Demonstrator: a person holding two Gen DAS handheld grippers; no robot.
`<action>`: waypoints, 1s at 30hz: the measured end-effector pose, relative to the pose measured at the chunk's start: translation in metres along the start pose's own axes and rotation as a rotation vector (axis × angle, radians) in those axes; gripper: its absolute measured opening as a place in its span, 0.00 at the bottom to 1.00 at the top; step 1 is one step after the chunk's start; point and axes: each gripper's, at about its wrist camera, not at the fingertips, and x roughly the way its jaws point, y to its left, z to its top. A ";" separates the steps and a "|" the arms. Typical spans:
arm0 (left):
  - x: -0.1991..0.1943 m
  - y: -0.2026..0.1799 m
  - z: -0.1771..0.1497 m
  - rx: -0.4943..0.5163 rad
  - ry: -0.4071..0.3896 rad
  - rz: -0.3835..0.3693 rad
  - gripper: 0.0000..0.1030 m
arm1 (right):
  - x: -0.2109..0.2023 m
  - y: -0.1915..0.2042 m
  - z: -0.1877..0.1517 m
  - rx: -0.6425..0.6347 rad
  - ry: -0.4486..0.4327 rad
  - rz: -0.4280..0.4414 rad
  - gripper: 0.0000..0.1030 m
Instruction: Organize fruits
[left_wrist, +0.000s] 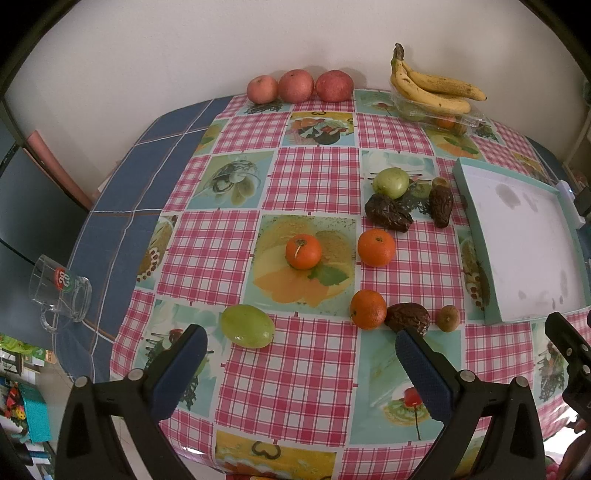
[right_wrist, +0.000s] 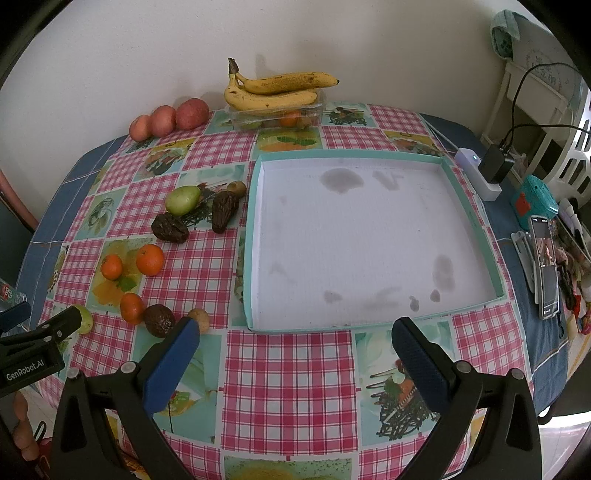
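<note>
Left tongs (left_wrist: 299, 345) hovered wide, empty, over bench (left_wrist: 314, 177). Right tongs (right_wrist: 295, 338) gaped wide before empty tray (right_wrist: 495, 266). Oranges (left_wrist: 376, 247), dates (left_wrist: 388, 212), green fruit (left_wrist: 247, 325) lay scattered left of tray; bananas (right_wrist: 273, 92) rested far back.

- The tablecloth (left_wrist: 314, 177) is showing pink-and-white check squares alternating with pale turquoise food prints.
- The tray (right_wrist: 476, 218), at three o'clock of the fruit, is showing a white floor and teal rim.
- Three tangerines (left_wrist: 303, 251) are glowing orange.
- The bananas (right_wrist: 273, 92), at twelve o'clock, are looking yellow, brown-speckled.
- The gripper fingers (left_wrist: 424, 373) are wearing dark blue pads on black.
</note>
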 end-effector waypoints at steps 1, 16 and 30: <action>0.000 0.000 0.000 0.000 0.000 0.000 1.00 | 0.000 0.000 0.000 0.000 0.000 0.000 1.00; 0.001 0.000 0.000 0.000 0.001 0.002 1.00 | 0.000 0.000 0.001 0.002 0.001 0.000 1.00; 0.003 0.000 -0.002 0.003 0.005 0.005 1.00 | 0.000 0.000 0.001 0.002 0.003 -0.001 1.00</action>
